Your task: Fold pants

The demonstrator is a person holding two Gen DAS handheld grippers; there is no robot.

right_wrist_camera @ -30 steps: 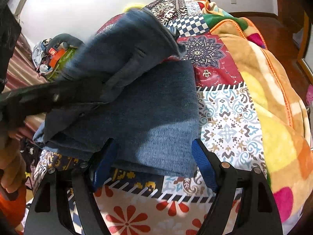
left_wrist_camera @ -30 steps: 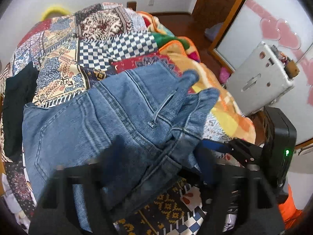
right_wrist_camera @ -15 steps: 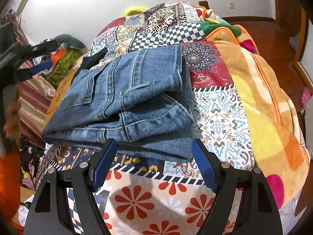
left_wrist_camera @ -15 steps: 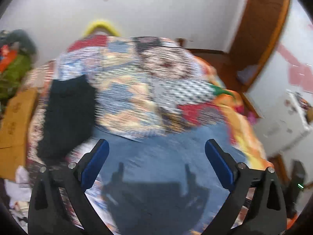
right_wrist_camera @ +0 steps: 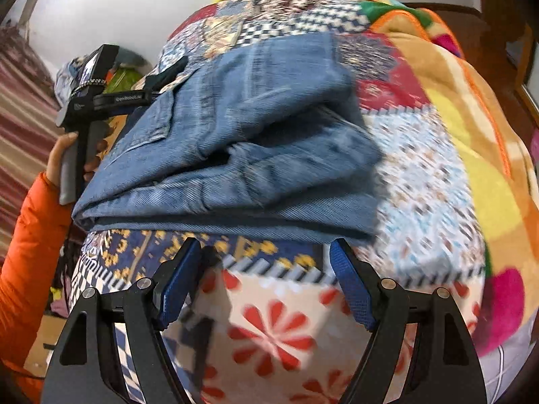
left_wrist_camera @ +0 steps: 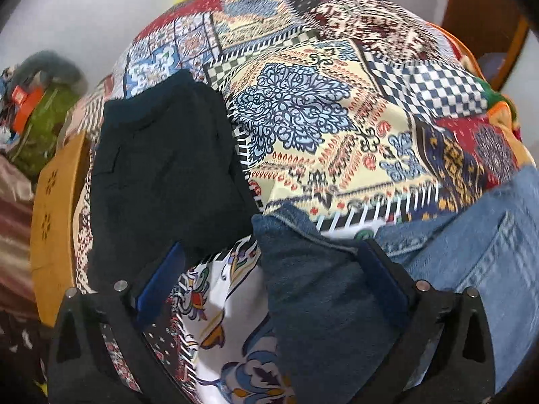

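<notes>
Since a second ago, my left gripper (left_wrist_camera: 269, 277) has let go of the jeans (right_wrist_camera: 235, 141) and dropped low beside them, its fingers spread, one corner of denim lying between them. The jeans now lie folded in a flat stack on the patchwork quilt (right_wrist_camera: 421, 175). My right gripper (right_wrist_camera: 262, 279) sits spread at their near edge, gripping nothing. A black garment (left_wrist_camera: 161, 168) lies beside the jeans.

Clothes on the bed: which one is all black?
The dark bundle on the quilt's left side is black. The folded jeans beside it are blue denim.
</notes>
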